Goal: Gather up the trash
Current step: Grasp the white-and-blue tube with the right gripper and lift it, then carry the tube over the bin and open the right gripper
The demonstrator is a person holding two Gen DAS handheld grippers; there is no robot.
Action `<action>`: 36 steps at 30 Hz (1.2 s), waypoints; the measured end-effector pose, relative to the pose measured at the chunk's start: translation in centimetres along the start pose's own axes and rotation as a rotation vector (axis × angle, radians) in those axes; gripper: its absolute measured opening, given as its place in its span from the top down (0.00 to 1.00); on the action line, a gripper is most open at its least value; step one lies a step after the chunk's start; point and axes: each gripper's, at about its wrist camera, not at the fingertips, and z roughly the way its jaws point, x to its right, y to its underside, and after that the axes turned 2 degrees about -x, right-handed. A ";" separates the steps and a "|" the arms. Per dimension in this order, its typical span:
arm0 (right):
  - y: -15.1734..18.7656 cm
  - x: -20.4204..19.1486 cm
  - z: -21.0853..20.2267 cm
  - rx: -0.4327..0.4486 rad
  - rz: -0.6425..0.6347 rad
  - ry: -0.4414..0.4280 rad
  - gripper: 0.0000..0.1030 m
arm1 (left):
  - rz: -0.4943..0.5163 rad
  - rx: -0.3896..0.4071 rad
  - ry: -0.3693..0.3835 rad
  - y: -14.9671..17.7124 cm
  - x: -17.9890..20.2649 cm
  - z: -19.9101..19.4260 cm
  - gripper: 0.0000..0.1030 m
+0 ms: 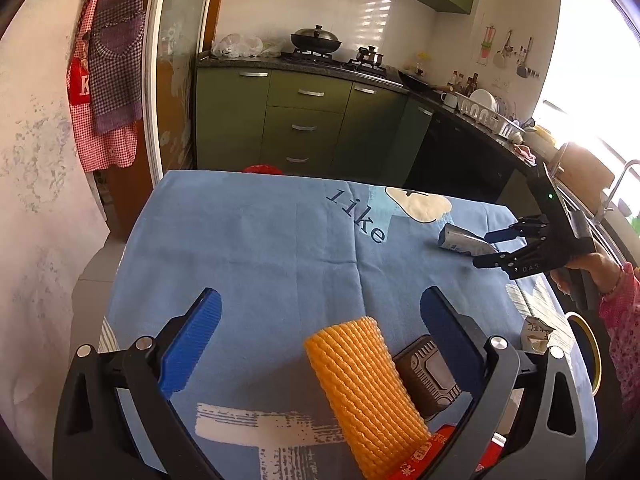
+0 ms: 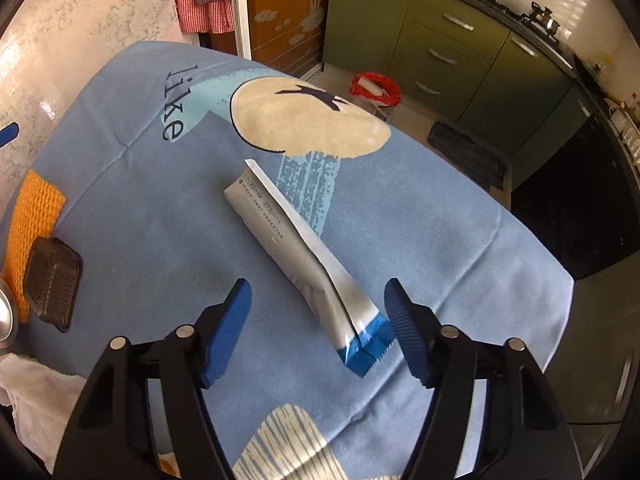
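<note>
A grey-white wrapper with a blue end (image 2: 296, 240) lies flat on the blue tablecloth (image 2: 420, 208). My right gripper (image 2: 318, 292) stands over it, open, with the wrapper's blue end between the fingers; the left pad is clear of it and the right pad sits close beside it. The left wrist view shows that same gripper (image 1: 488, 248) at the wrapper (image 1: 460, 242). My left gripper (image 1: 320, 304) is open above an orange foam net sleeve (image 1: 364, 392), which lies between its fingers untouched. A brown plastic tray (image 1: 428, 376) lies next to the sleeve.
A red bag with trash (image 2: 376, 88) sits on the floor beyond the table's far edge. A red packet (image 1: 436, 452) and a small crumpled carton (image 1: 536, 332) lie near the table's near right side. A white cloth (image 2: 36, 392) is at the lower left. Green cabinets (image 1: 308, 120) stand behind.
</note>
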 end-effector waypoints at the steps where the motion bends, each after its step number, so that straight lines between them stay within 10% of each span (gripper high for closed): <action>1: -0.1 0.1 0.2 -0.005 0.001 -0.008 0.37 | 0.006 -0.003 0.002 0.1 0.2 0.1 0.05; 7: -0.8 0.2 0.9 -0.030 0.012 -0.048 0.39 | 0.015 -0.007 0.010 0.3 0.6 0.3 0.05; 17: -0.3 -0.6 0.2 -0.013 0.079 -0.081 0.79 | 0.007 -0.008 0.012 0.5 0.6 0.2 0.05; 36: 13.4 -0.4 -11.6 0.231 0.454 -0.044 0.80 | 0.036 0.044 0.013 0.8 1.6 -0.8 0.05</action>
